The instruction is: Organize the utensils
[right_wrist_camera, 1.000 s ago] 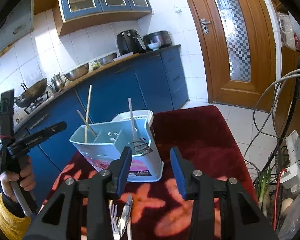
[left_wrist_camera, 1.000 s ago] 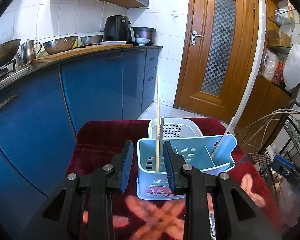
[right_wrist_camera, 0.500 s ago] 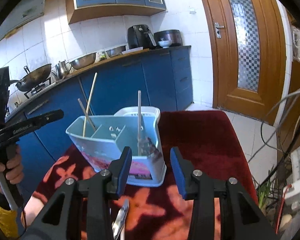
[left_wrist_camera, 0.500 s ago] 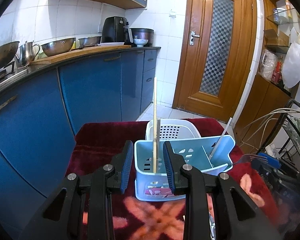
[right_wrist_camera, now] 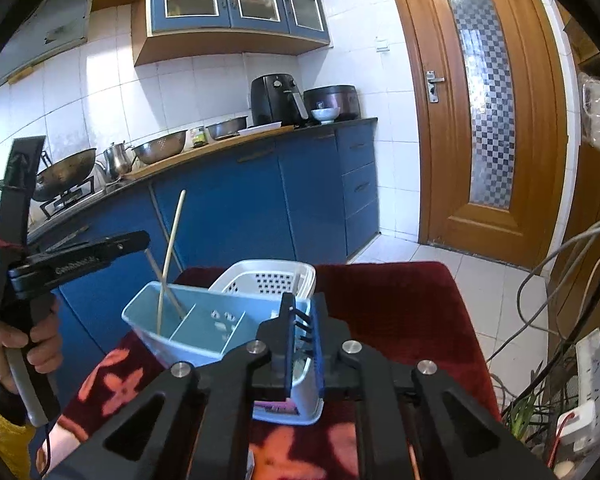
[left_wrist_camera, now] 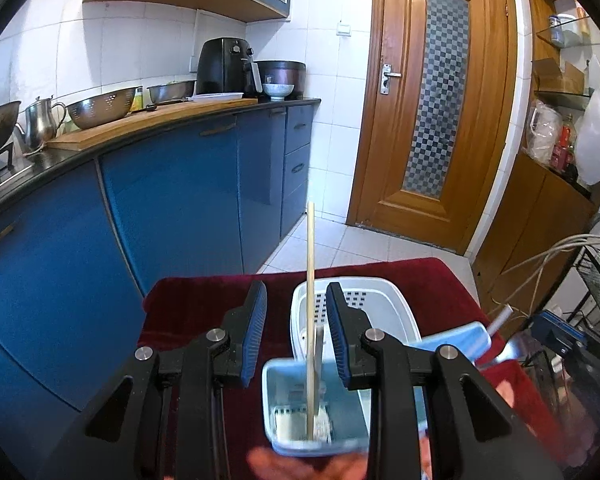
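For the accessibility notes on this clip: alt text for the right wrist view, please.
The right gripper, jaws closing, hangs over a blue caddy holding chopsticks, on a red cloth. A white basket sits behind it.

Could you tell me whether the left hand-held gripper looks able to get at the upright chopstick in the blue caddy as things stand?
Probably yes. The left hand-held gripper is open, and the chopstick rises free above the blue caddy between its fingers, with nothing in front of it.

The caddy (right_wrist_camera: 192, 336) is smooth light-blue plastic; the chopstick (left_wrist_camera: 310, 320) is matt pale wood; the cloth (right_wrist_camera: 400, 304) is plushy red.
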Available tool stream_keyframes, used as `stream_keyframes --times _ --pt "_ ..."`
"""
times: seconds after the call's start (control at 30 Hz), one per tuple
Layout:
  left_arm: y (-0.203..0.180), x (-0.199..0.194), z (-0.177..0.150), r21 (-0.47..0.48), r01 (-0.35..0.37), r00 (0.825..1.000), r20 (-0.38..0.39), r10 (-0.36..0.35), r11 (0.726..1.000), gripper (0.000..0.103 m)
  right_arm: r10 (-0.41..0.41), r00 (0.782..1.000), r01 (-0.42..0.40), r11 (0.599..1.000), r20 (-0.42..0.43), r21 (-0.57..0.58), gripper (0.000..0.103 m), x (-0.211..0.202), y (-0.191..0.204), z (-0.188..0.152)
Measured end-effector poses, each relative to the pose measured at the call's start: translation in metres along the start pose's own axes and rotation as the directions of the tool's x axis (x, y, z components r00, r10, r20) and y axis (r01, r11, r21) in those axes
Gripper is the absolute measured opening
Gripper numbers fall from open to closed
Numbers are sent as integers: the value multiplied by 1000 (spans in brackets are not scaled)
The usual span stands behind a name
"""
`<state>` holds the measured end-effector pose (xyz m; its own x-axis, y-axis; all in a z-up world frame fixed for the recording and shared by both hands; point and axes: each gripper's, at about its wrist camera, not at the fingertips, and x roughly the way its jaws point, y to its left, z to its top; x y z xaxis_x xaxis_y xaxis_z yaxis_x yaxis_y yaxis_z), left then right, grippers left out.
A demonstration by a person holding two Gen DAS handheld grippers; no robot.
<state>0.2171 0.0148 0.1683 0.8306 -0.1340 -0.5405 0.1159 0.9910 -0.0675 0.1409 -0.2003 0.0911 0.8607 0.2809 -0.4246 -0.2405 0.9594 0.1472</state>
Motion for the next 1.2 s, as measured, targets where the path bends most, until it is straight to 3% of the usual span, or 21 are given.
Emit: stream_keyframes --times 0.17,0.33,0.37,0.47,0.5,0.7,0.87,1.1,1.2 --pt "3 33 24 -18 3 999 -39 -4 1000 31 0 1000 -1 1000 -11 -22 8 6 2 13" --pt "10 61 33 -82 78 990 -110 -87 994 31 6 1000 -7 999 -22 -38 8 11 4 17" --pt "12 67 33 -95 90 987 -123 -101 991 27 11 1000 -12 999 -24 -34 8 13 3 18" --pt "13 77 28 -111 96 983 -145 -112 989 3 13 1000 -14 1000 -29 -27 8 15 -1 18" --pt "13 79 27 -118 100 982 -149 -118 988 3 14 999 -15 1000 -30 -25 8 16 -1 18" --pt "9 59 27 -105 91 994 -43 -96 990 2 6 1000 -6 1000 -19 -20 8 17 -1 20" --pt "4 31 31 -88 92 994 66 -87 992 2 0 1000 0 1000 -10 -20 8 17 0 28" --pt "-2 16 9 -19 30 991 133 -27 999 2 -10 1000 10 999 3 -43 7 21 6 46" --pt "-5 18 -2 -15 26 992 126 -24 1000 2 -16 1000 14 996 -20 -84 7 29 14 49"
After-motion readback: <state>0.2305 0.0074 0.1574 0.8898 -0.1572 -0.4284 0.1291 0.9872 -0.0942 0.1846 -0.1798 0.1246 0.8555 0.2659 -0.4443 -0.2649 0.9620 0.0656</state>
